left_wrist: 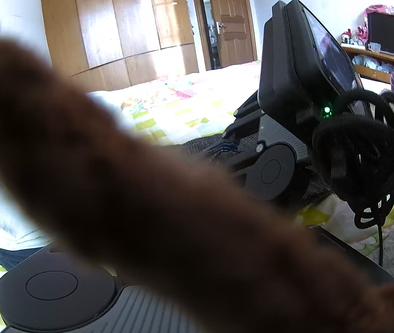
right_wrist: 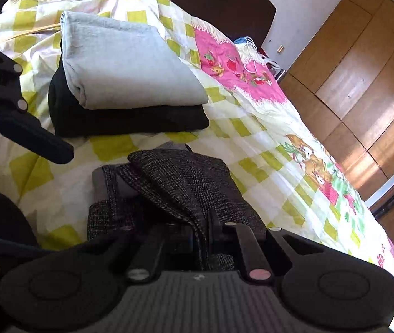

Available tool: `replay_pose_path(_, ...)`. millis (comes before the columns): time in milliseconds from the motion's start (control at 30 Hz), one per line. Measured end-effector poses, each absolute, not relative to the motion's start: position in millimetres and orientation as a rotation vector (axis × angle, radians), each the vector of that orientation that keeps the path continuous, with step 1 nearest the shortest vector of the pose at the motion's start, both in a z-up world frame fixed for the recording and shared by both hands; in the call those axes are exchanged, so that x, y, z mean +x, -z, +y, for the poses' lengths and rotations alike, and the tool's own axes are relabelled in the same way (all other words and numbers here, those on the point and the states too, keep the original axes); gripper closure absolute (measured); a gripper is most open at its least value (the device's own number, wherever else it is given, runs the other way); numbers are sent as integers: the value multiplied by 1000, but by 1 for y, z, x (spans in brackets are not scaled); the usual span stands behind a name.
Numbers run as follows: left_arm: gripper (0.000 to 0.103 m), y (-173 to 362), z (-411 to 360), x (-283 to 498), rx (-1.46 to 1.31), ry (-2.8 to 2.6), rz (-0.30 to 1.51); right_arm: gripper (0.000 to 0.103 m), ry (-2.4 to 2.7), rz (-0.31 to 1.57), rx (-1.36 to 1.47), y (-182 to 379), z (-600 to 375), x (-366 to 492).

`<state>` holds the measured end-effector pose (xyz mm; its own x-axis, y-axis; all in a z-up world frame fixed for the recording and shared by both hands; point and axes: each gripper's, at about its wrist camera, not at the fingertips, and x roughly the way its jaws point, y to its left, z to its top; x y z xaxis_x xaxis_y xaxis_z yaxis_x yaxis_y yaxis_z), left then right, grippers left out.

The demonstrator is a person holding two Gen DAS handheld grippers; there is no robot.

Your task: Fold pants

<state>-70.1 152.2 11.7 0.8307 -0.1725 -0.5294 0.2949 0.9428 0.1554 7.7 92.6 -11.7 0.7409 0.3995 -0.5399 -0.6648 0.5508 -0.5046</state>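
- Left wrist view: a blurred brown sleeve (left_wrist: 147, 183) runs diagonally across most of the picture, right in front of the lens, and hides the left claw's fingers, so I cannot tell from here whether that claw is released or clenched.
- Same view: beyond the sleeve, the right claw (left_wrist: 231, 143) reaches down to the dark speckled pants (left_wrist: 197, 145) on the bed (left_wrist: 169, 102). Its body carries a tilted phone (left_wrist: 333, 63) and a bundle of black cable (left_wrist: 363, 155).
- Same view: a wooden wardrobe (left_wrist: 113, 25) and a door (left_wrist: 224, 19) stand behind the bed.
- Right wrist view: the right claw (right_wrist: 201, 227) is clenched on a raised fold of the pants (right_wrist: 186, 177), which lie bunched on the checked quilt (right_wrist: 266, 149) just in front of it.
- Same view: the left claw (right_wrist: 58, 147) comes in from the left edge; one dark finger hovers above the quilt, apart from the pants.
- Same view: farther back on the bed, a folded grey garment (right_wrist: 124, 63) sits on top of a folded black garment (right_wrist: 130, 119).
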Motion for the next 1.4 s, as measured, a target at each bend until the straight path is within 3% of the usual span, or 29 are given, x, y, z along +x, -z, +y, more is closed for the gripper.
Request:
replay_pose_path(133, 43, -12, 156, -71, 227, 246, 528, 80, -632, 382, -620, -9, 88, 9)
replay_pose_path(267, 43, -13, 157, -70, 236, 232, 533, 80, -709, 365, -701, 6, 96, 2)
replay_pose_path(400, 43, -15, 151, -68, 286, 203, 578, 63, -827, 432, -705, 23, 89, 2)
replay_pose_path(567, 43, -17, 143, -73, 345, 192, 624, 61, -900, 501, -476, -6, 49, 6)
replay_pose_path(767, 42, -45, 127, -61, 387, 192, 571, 53, -746, 516, -279, -39, -42, 4)
replay_pose_path(900, 35, -55, 105, -31, 357, 247, 524, 52, -436, 611, -199, -34, -129, 16)
replay_pose_path(1033, 35, -35, 79, 16, 336, 284, 594, 52, -216, 765, -32, -15, -212, 29)
replay_pose_path(1167, 36, 9, 60, 44, 430, 283, 809, 52, -216, 924, 270, 18, -269, 40)
replay_pose_path(1400, 35, -3, 47, 30, 503, 283, 788, 51, -309, 919, 541, 33, -314, 45)
